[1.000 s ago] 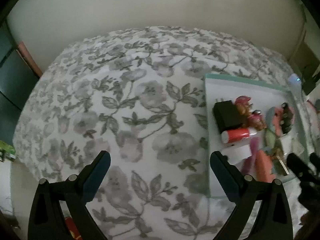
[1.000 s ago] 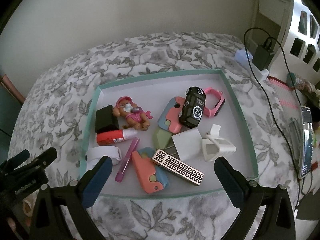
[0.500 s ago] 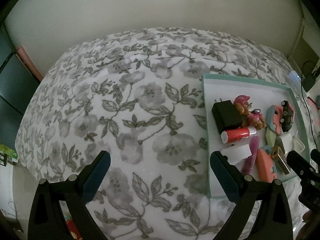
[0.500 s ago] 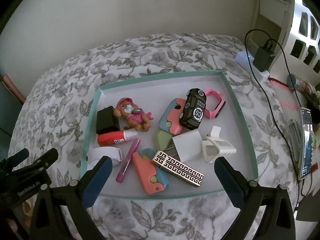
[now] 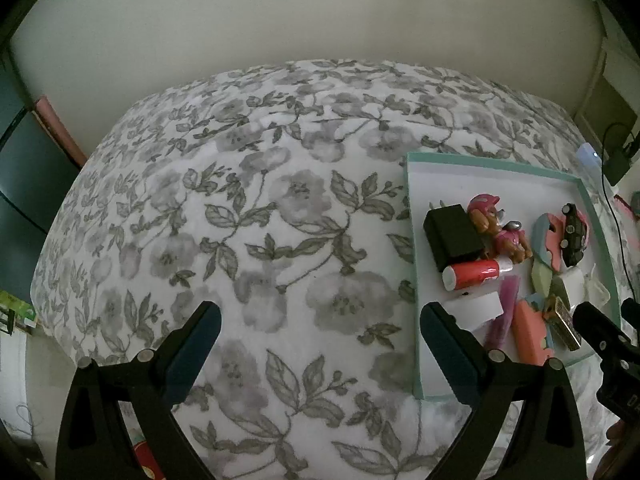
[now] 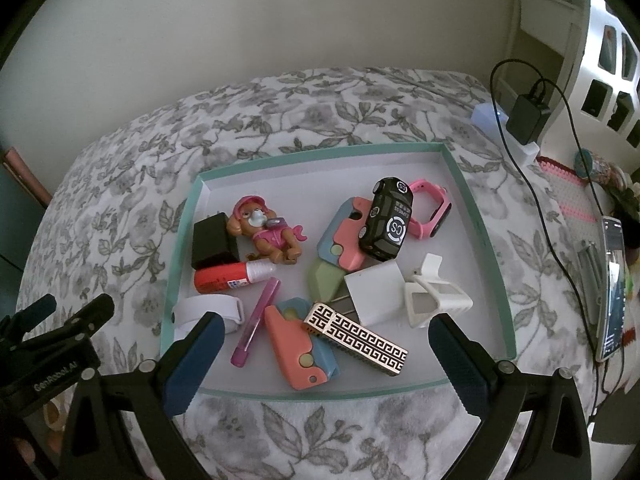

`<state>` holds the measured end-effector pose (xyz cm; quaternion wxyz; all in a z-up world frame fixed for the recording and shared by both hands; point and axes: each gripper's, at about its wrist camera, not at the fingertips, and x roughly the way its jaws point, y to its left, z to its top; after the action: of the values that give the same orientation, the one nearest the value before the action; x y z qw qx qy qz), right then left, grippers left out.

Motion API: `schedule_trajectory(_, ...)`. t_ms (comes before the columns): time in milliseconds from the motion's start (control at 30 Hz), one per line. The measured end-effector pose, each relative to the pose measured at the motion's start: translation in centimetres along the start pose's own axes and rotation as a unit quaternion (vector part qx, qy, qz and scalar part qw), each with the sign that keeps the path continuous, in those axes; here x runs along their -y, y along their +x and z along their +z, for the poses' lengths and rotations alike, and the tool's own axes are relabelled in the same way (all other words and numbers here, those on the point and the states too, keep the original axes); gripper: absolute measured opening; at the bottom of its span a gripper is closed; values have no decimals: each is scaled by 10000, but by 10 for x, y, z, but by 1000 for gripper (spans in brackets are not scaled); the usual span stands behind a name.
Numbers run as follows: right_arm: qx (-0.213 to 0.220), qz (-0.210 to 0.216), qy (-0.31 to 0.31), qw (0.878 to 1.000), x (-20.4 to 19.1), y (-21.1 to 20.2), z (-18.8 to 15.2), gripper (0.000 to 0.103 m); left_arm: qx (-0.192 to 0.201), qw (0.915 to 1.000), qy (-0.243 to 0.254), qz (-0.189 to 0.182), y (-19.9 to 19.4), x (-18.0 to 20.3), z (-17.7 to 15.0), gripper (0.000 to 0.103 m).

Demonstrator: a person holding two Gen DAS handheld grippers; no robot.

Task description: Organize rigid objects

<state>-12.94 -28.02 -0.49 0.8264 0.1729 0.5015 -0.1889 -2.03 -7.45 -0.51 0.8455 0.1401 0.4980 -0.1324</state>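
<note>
A teal-rimmed white tray [image 6: 478, 216] lies on the floral bedspread and holds several small items: a black charger block [image 6: 212, 240], a pink toy dog [image 6: 266, 230], a red glue tube [image 6: 230, 276], a black toy car [image 6: 387, 218], a pink watch [image 6: 434, 210], a patterned gold-and-black bar [image 6: 356, 338] and a white clip [image 6: 434, 300]. My right gripper [image 6: 326, 360] hovers open over the tray's near edge, holding nothing. My left gripper [image 5: 316, 340] is open over bare bedspread, left of the tray [image 5: 416, 332]. The left gripper also shows at the right wrist view's lower left [image 6: 48, 320].
The floral bedspread [image 5: 240, 220] stretches wide to the tray's left. Right of the bed are a black plug with a cable [image 6: 528, 114], a phone [image 6: 612, 284] and a white shelf unit [image 6: 600, 60]. A pale wall stands behind the bed.
The left wrist view has shifted slightly, so the tray sits a little lower and further in frame. The right gripper has eased back a touch. Both stay open and no item has moved.
</note>
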Motion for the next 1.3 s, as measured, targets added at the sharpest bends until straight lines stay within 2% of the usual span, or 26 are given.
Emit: schedule_trajectory(1300,-16,-8,-17,10000,0,2,1,103,173,9991,-385,7,-8,-8,4,100)
